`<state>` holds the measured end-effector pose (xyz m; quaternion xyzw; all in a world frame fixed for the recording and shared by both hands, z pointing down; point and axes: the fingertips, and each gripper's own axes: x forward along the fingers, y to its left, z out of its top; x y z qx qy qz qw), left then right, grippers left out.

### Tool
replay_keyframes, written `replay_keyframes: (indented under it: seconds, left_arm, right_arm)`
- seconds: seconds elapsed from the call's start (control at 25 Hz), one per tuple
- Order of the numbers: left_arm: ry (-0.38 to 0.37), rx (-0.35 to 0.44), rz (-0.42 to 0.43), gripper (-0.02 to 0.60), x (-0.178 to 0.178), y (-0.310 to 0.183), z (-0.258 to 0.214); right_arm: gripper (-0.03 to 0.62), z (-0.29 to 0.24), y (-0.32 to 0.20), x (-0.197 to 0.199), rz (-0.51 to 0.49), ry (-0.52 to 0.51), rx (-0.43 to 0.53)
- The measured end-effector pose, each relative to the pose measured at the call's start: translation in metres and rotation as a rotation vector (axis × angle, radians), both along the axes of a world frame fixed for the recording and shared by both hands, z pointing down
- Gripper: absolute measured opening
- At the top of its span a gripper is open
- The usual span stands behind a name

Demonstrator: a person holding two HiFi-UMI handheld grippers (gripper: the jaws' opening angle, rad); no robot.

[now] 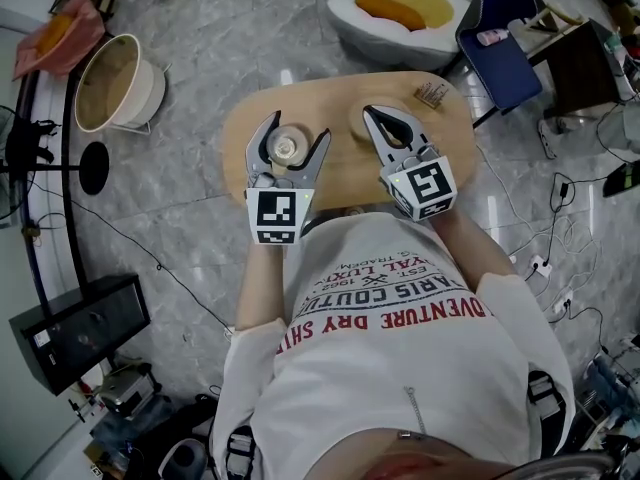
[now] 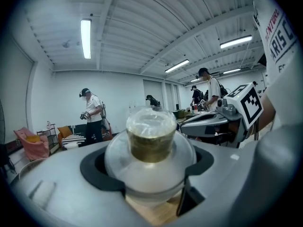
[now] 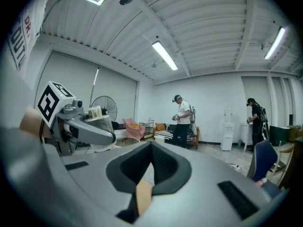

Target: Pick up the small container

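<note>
Head view, looking steeply down, showed a person in a white printed shirt (image 1: 400, 368) with both bare forearms (image 1: 262, 286) stretched forward over a small oval wooden table (image 1: 335, 93). Each hand carried a gripper. The two sat side by side, pointing away from the body and roughly level. The left gripper (image 1: 292, 135) had its jaws curved round the container (image 1: 287, 149), over the table's left part and close to the near edge. I could not tell whether the container rested on the wood or hung just above it. The right gripper (image 1: 374, 115) was just beside it, not touching, with its jaws together at the tips and nothing between them. Around the table lay grey marble floor (image 1: 250, 28), a white tub (image 1: 152, 86), a blue chair (image 1: 497, 58) and loose cables (image 1: 150, 258).

Left gripper view added what the overhead shot could not. The container was clear plastic, wide and round below and narrower above, with something brownish inside under a cloudy film. The black pads (image 2: 92, 168) pressed on its wide part from both sides, and bare wood showed beneath it.

Right gripper view showed its own closed jaws with a sliver of wood below them. The left gripper was off to the left, and people (image 3: 182, 122) and a fan (image 3: 105, 109) stood across a white room.
</note>
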<state>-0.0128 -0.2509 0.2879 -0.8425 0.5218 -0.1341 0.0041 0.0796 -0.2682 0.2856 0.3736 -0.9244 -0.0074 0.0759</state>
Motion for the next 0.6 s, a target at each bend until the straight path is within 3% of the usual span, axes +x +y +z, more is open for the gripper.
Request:
replay_keyframes:
  seconds: [0.6]
  left_arm:
    - [0.005, -0.027, -0.013, 0.345, -0.0055, -0.0030, 0.0086]
  right_arm:
    - [-0.005, 0.0048, 0.0019, -0.0033, -0.002, 0.011, -0.013]
